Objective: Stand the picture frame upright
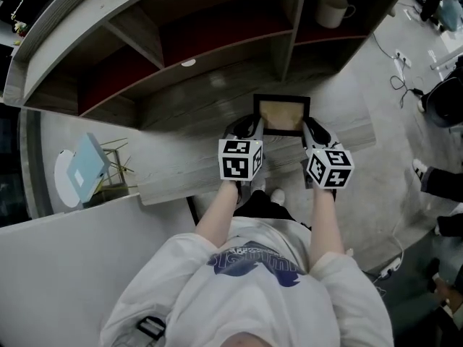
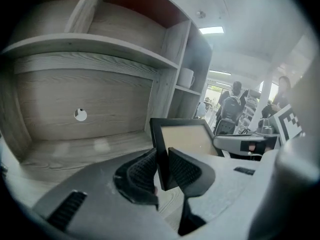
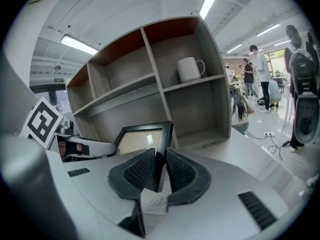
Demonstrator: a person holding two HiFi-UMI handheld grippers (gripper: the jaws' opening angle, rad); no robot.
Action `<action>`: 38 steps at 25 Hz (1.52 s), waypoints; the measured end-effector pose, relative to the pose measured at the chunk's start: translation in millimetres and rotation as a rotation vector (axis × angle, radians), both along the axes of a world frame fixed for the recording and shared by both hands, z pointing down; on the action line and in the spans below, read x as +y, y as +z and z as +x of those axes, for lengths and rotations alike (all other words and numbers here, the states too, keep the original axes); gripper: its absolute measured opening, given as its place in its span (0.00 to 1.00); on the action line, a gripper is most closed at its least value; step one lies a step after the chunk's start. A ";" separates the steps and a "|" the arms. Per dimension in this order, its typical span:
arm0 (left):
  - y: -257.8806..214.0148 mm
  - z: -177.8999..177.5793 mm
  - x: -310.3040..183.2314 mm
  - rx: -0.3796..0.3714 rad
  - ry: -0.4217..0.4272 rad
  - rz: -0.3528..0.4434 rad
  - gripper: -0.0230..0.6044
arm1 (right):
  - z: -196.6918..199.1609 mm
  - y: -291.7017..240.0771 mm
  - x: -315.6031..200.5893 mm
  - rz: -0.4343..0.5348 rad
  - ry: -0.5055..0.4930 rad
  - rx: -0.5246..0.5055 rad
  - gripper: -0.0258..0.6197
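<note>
1. Left tool [image 2: 161, 168]: jaws clamped on the left side rail of the picture frame [image 1: 281, 113]. Right tool [image 3: 159, 170]: jaws clamped on the right rail. Both grips sit low on thin black edges.
2. The frame is held between the two tools over the wooden surface [image 1: 181, 176], face tilted up toward the head camera, not upright. I cannot tell whether its lower edge touches the wood.
3. Risk: the pads hold only narrow rails, so uneven lift from either hand could twist the frame or let it slide out.
4. Risk: no back stand is visible. If released without support, it would likely topple flat.
5. Edges: the shelf unit [image 1: 217, 49] rises just behind, its divider near the frame's top. The surface's front edge lies under the tools.
6. Open room: bare wood to the left of the frame. The mug [image 1: 331, 7] sits well apart in a right-hand shelf compartment.
</note>
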State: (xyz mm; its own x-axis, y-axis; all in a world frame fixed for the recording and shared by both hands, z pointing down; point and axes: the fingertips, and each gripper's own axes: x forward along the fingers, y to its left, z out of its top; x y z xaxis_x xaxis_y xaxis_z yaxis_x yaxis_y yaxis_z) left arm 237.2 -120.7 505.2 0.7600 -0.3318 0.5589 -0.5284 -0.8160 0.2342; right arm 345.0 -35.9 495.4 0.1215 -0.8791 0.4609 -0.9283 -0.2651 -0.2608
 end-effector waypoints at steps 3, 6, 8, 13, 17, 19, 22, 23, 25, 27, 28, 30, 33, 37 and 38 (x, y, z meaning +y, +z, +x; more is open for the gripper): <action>-2.3 4.7 -11.4 0.006 0.022 0.007 0.16 | 2.8 -3.4 -9.6 0.004 0.011 0.011 0.14; -1.6 8.7 -19.3 0.009 0.037 0.010 0.16 | 5.2 -3.7 -16.0 0.009 0.018 0.016 0.15; 0.5 11.5 -22.8 0.009 0.043 0.012 0.16 | 7.1 -1.6 -18.7 0.011 0.019 0.016 0.15; 6.5 18.9 -26.5 0.003 0.046 0.013 0.16 | 14.9 4.9 -23.0 0.007 0.007 0.011 0.15; 13.4 26.3 -30.6 -0.009 0.026 0.020 0.16 | 23.6 13.3 -28.5 0.004 -0.021 -0.001 0.15; 16.4 33.6 -33.3 -0.009 0.014 0.025 0.16 | 31.9 16.4 -32.8 0.005 -0.040 0.000 0.15; 20.3 44.3 -36.4 -0.008 -0.007 0.031 0.16 | 44.8 19.3 -40.0 0.008 -0.074 0.011 0.15; 21.7 46.0 -36.9 -0.011 -0.019 0.032 0.16 | 47.7 20.9 -42.3 0.008 -0.090 0.012 0.15; 24.4 49.9 -38.2 -0.015 -0.040 0.037 0.17 | 53.7 25.4 -46.7 0.009 -0.118 0.011 0.15; 27.8 56.5 -40.5 -0.017 -0.050 0.046 0.17 | 61.4 30.7 -51.2 0.011 -0.135 0.014 0.15; 30.3 59.9 -41.6 -0.018 -0.055 0.049 0.17 | 65.3 33.5 -53.3 0.013 -0.144 0.019 0.15; 36.3 64.8 -43.4 -0.020 -0.075 0.051 0.17 | 71.6 39.2 -57.9 0.018 -0.170 0.030 0.15; 42.9 69.8 -46.7 -0.024 -0.100 0.062 0.17 | 78.5 48.7 -65.1 0.023 -0.203 0.035 0.15; 51.1 74.9 -49.9 -0.029 -0.128 0.066 0.17 | 85.9 58.9 -73.5 0.013 -0.240 0.037 0.15; 53.0 76.0 -51.5 -0.031 -0.135 0.067 0.17 | 87.4 60.8 -75.9 0.013 -0.248 0.037 0.15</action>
